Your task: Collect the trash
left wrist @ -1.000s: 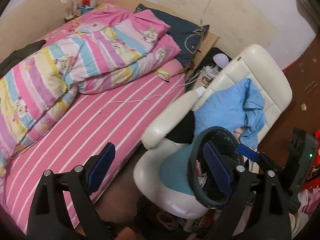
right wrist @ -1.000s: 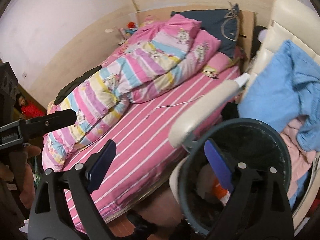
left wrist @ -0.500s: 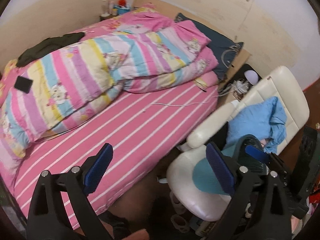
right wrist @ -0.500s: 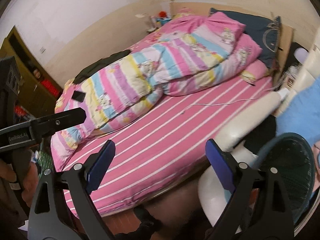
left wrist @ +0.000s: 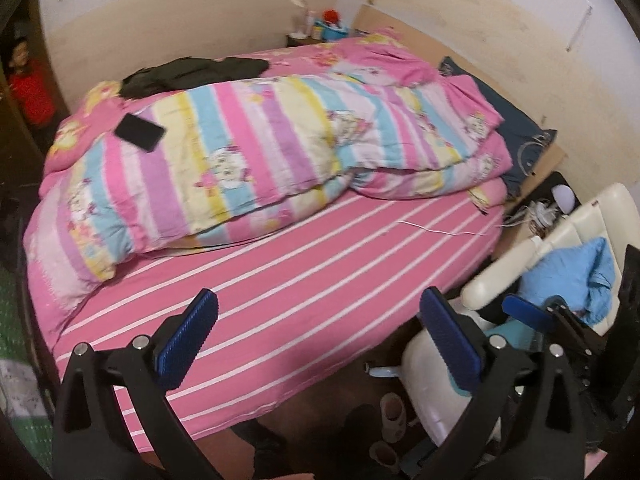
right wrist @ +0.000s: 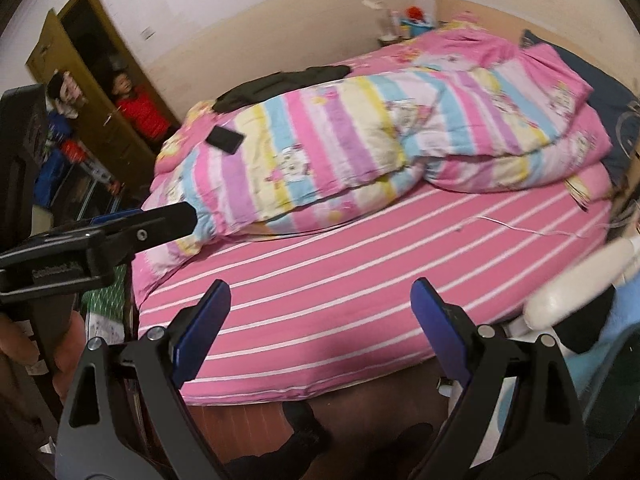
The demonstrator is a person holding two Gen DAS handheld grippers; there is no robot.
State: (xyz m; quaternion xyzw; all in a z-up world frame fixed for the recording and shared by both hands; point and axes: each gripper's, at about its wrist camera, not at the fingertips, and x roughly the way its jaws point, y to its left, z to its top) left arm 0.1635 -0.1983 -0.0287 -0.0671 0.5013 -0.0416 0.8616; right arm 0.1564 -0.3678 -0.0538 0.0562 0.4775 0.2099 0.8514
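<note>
**Both grippers open over the bed, bin nearly hidden**

The bin (left wrist: 518,334) is at the far right of my left view, on the chair (left wrist: 496,284). Only a teal patch of it shows, behind my right gripper's arm and my left gripper's right finger. I cannot see into it. On the floor by the chair's base lie a few small pale things, too blurred to name.

My left gripper (left wrist: 316,300) has its jaws wide apart. They have just been opening, and nothing is between them but the view of the bed (left wrist: 320,280) below. My right gripper (right wrist: 320,288) also has its jaws spread wide and empty, above the striped pink sheet near the bed's edge. Each gripper shows in the other's view: the left one juts in from the left of the right view, and the right one sits low on the right of the left view.

A blue cloth (left wrist: 576,276) is heaped on the chair seat. On the bed, a striped quilt (left wrist: 260,152) is bunched along the far side, with a dark phone (left wrist: 139,133) lying on it and a dark garment (left wrist: 192,74) behind. A thin white cable (left wrist: 436,231) trails across the sheet towards the chair. A navy pillow (left wrist: 516,136) lies at the head end. In the right view a person in red (right wrist: 142,110) stands in the doorway.
</note>
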